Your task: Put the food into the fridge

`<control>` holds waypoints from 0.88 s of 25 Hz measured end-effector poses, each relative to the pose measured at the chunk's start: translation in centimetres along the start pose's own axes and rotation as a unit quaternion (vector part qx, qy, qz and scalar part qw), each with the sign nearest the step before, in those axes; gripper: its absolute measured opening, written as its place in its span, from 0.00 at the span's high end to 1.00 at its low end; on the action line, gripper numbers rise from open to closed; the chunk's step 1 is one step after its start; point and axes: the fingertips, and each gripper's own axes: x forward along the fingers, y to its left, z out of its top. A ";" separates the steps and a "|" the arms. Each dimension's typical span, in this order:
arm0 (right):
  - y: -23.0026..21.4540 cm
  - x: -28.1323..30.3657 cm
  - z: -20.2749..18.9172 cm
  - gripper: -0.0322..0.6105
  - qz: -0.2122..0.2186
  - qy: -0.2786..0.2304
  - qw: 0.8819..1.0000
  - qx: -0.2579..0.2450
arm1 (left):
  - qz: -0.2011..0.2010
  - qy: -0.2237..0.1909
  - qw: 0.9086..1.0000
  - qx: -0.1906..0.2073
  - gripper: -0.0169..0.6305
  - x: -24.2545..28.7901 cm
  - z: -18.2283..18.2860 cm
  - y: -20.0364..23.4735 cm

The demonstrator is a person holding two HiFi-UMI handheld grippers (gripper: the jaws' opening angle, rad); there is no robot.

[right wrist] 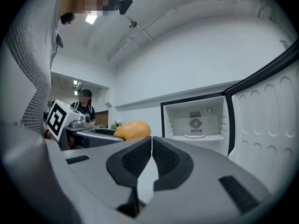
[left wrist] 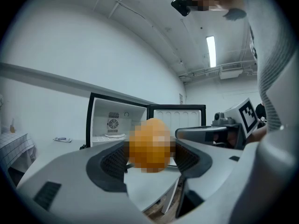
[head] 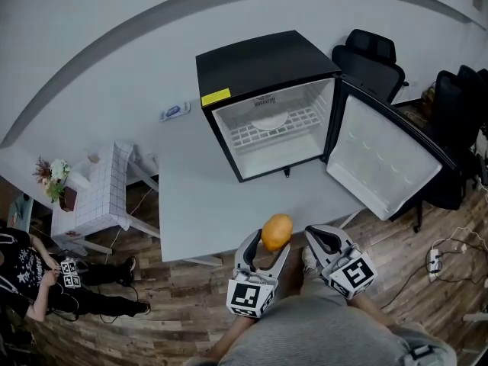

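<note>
A white table (head: pixel 194 197) takes up the middle of the head view, and it stands on a wooden floor (head: pixel 175 311). On its far part there is a small black fridge (head: pixel 263 59). The fridge door (head: pixel 385 162) is swung fully open to the right, so the white inside is visible. Behind the fridge, on the right, stand black office chairs (head: pixel 371 58). To the left of the table is a low side table (head: pixel 99 193) with a checked cloth, and a bunch of flowers (head: pixel 52 175) is on its corner. In the lower left corner a person (head: pixel 30 280) in dark clothes sits on the floor.

The left gripper (head: pixel 268 244) is clamped on an orange fruit (head: pixel 277 231). In the left gripper view the fruit (left wrist: pixel 149 144) sits between the two dark pads and touches both of them. The fruit is in the air at the near edge of the table, in front of the open fridge and well apart from it. The right gripper (head: pixel 320 239) is just beside it on the right. In the right gripper view the jaws of this gripper (right wrist: pixel 152 148) are pressed together and nothing is between them. The fruit (right wrist: pixel 132 129) appears there on the left.

Inside the fridge a white plate (head: pixel 268 120) lies on the wire shelf (head: pixel 301 119). A yellow sticker (head: pixel 216 97) is on the upper front edge of the fridge. A small blue and white object (head: pixel 174 111) lies on the table left of the fridge; I cannot tell what it is.
</note>
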 end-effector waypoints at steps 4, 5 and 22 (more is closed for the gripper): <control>-3.4 1.8 0.8 0.93 -0.002 -0.004 1.000 0.001 | -0.001 -0.002 1.000 0.003 0.50 3.4 1.2 0.9; -4.2 2.3 1.1 0.93 -0.001 -0.004 1.000 0.001 | 0.001 -0.001 1.000 0.003 0.50 4.3 1.4 1.3; -16.7 10.5 2.6 0.93 0.057 -0.005 0.998 -0.005 | 0.067 0.021 0.998 0.006 0.50 17.7 3.1 7.1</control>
